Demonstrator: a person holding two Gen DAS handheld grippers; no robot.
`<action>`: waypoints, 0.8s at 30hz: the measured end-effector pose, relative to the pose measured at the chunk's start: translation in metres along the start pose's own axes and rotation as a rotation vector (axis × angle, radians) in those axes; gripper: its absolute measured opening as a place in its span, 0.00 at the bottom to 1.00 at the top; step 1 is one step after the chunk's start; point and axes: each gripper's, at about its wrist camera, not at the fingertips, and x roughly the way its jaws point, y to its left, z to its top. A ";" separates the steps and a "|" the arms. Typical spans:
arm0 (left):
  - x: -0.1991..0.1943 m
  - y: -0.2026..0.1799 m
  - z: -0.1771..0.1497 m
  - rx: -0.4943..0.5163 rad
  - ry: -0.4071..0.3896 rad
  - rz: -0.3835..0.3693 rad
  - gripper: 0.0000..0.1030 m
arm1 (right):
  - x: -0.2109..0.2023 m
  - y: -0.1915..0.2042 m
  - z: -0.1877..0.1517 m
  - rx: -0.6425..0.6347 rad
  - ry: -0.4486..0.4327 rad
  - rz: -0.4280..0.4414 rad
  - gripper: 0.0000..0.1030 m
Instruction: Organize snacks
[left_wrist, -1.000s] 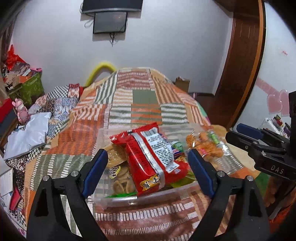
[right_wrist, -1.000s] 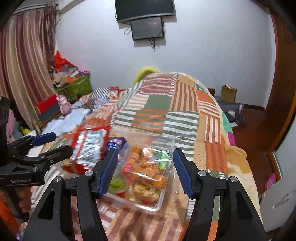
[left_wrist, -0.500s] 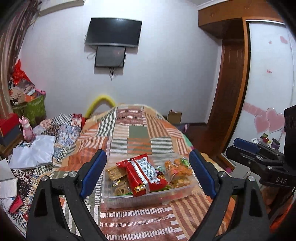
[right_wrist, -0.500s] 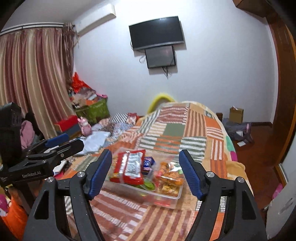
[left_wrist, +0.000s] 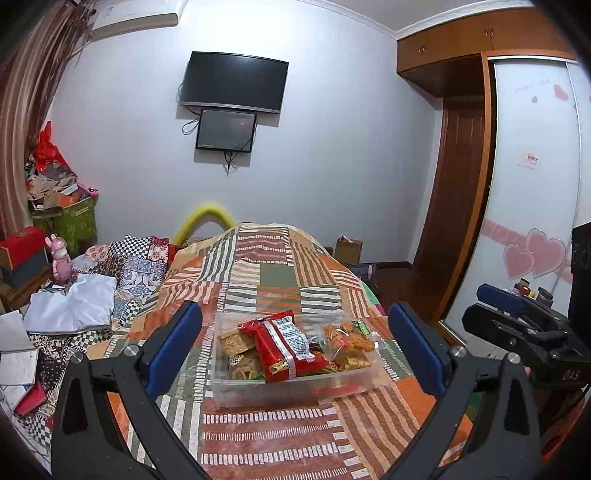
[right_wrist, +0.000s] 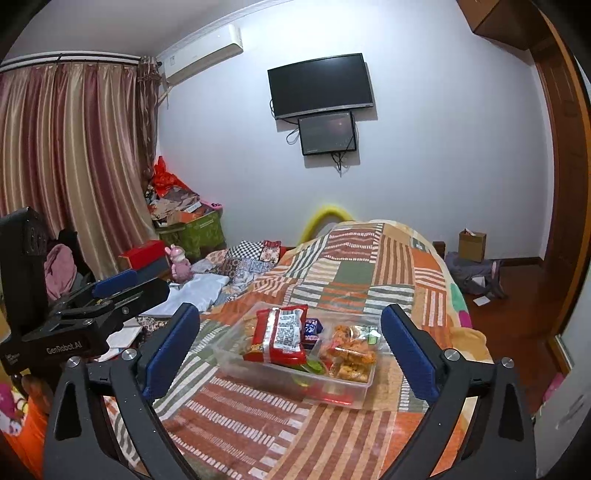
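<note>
Both grippers, left (left_wrist: 295, 347) and right (right_wrist: 291, 345), spread wide and empty; snack box (left_wrist: 291, 393) sits lower center on the bedspread (left_wrist: 273, 435).

A pale white wall (left_wrist: 332, 155) closes the far end of the room, carrying a dark television (left_wrist: 234, 82) with a smaller dark screen (left_wrist: 226, 130) mounted just below it, cables dangling beneath. An air conditioner (right_wrist: 203, 55) sits high on the wall at the left, above striped red-and-gold curtains (right_wrist: 70, 166). A bed with a patchwork quilt (left_wrist: 273, 273) of orange, green and cream stripes runs from near to far. Left of it lie piled clothes, a green box (right_wrist: 201, 232) and a pink rabbit toy (left_wrist: 61, 256). On the right stand a brown wooden door (left_wrist: 450, 188) and a wardrobe panel with pink hearts (left_wrist: 535, 254). The floor (right_wrist: 517, 306) is dark reddish wood, with a cardboard box (right_wrist: 472, 245) against the far wall.
</note>
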 end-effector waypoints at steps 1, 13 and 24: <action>-0.001 0.001 -0.001 -0.002 0.001 0.000 0.99 | -0.003 0.002 -0.002 0.000 -0.001 0.001 0.95; -0.007 -0.007 -0.007 0.020 -0.005 0.013 0.99 | -0.007 0.003 -0.007 0.007 -0.006 0.005 0.96; -0.008 -0.009 -0.010 0.025 -0.002 0.013 0.99 | -0.009 0.005 -0.006 0.010 -0.002 0.008 0.96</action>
